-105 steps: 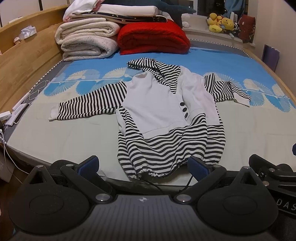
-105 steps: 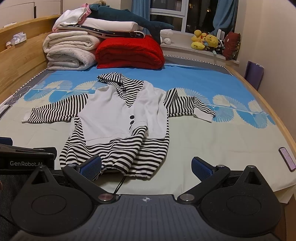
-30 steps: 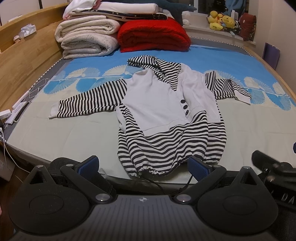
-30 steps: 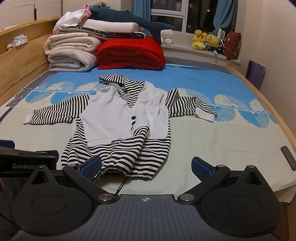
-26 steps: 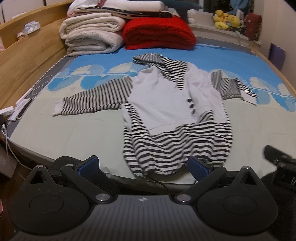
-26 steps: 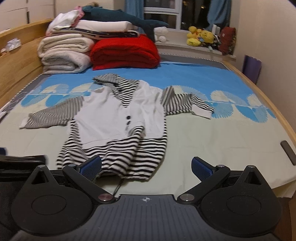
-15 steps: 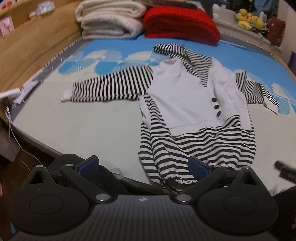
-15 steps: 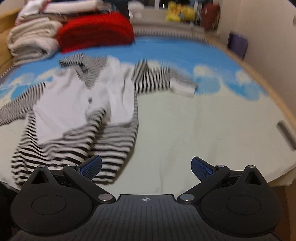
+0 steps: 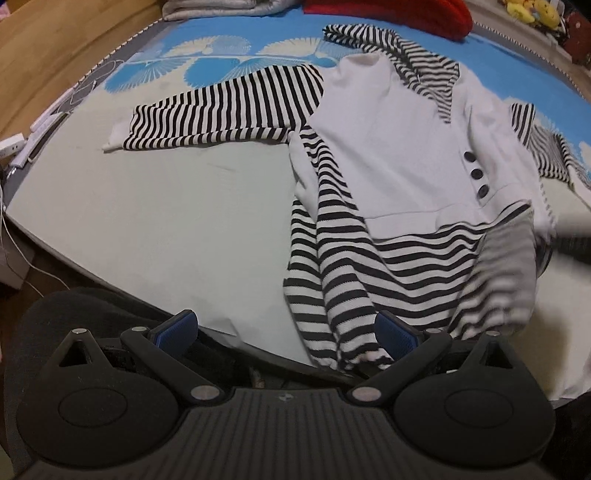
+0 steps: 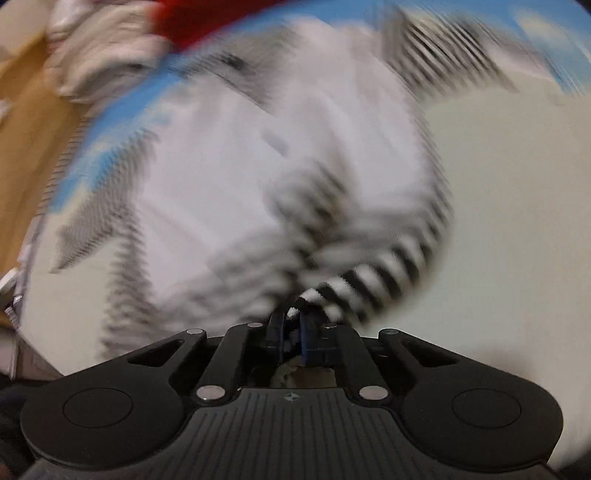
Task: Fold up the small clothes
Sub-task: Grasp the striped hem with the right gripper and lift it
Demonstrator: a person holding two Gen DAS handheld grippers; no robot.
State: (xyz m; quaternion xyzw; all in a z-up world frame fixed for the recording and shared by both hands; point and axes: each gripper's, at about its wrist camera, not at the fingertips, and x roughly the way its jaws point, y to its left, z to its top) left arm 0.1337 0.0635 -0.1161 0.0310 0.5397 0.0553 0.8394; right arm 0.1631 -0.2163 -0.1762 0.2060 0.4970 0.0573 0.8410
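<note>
Right wrist view almost wholly motion-blurred: hoodie (image 10: 258, 177) stripes smeared, red blanket (image 10: 207, 14) at top edge a mere smudge, towels (image 10: 99, 44) upper left shapeless. Only stripes nearest right gripper (image 10: 291, 325) sharp. Left wrist view: hoodie (image 9: 399, 155) lower right corner blurred, right sleeve cut by right edge. Blanket (image 9: 388, 14), towels (image 9: 214, 7), toys (image 9: 532, 11) cropped at top edge. Hem partly hidden behind left gripper (image 9: 286, 328).

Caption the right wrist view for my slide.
Right gripper shut on the striped hem of the hooded top, motion-blurred over the bed.
</note>
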